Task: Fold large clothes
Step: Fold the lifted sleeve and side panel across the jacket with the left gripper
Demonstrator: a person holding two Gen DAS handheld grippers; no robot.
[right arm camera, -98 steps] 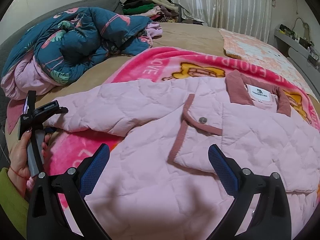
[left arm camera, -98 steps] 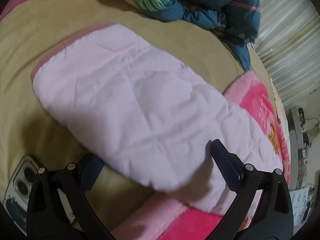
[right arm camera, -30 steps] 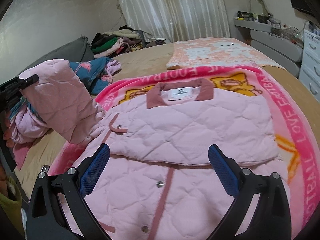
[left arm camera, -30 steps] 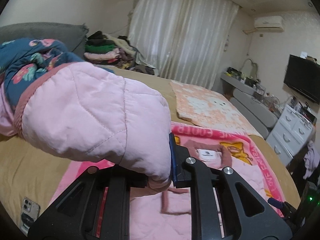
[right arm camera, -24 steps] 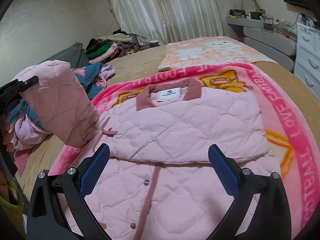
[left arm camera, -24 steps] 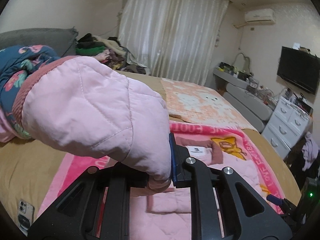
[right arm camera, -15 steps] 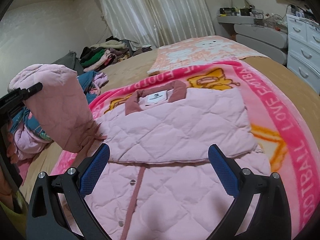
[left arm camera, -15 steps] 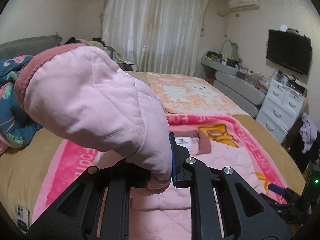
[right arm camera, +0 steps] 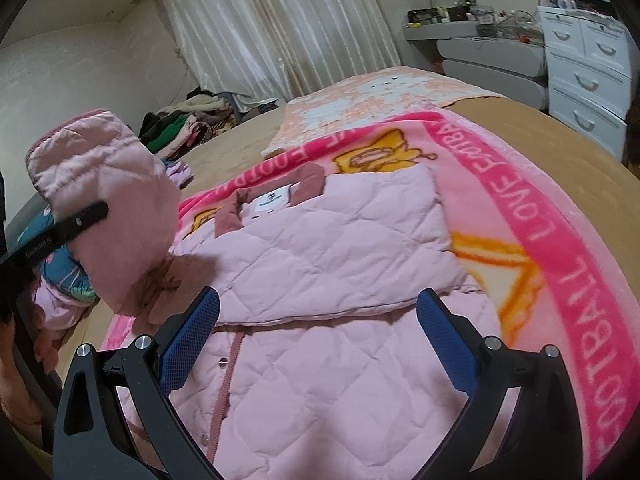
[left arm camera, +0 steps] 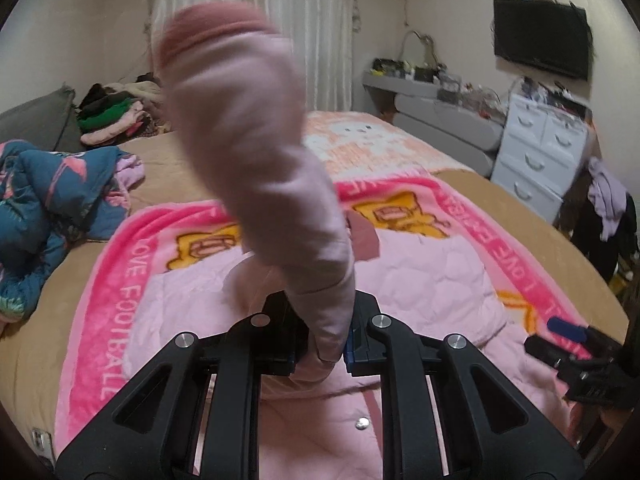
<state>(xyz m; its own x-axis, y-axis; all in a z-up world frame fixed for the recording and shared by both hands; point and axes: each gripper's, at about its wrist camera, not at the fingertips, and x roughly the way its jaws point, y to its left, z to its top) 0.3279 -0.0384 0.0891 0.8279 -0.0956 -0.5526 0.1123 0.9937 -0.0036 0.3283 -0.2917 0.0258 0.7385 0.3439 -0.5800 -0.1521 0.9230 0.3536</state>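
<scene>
Left tongs [left arm camera: 322, 346] gripping jacket sleeve [left arm camera: 256, 152]

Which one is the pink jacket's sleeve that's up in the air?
Find the bright pink blanket on the bed; the quilted pink jacket lies on it. At its left side, the sleeve stands lifted, pinched in the left claw. Its darker ribbed cuff points up, unlike the flat rest.

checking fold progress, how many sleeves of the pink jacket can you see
2. One sleeve is held up in the air, pinched in the left gripper; the other sleeve lies folded flat across the jacket chest, below the collar. Neither is hidden.
</scene>
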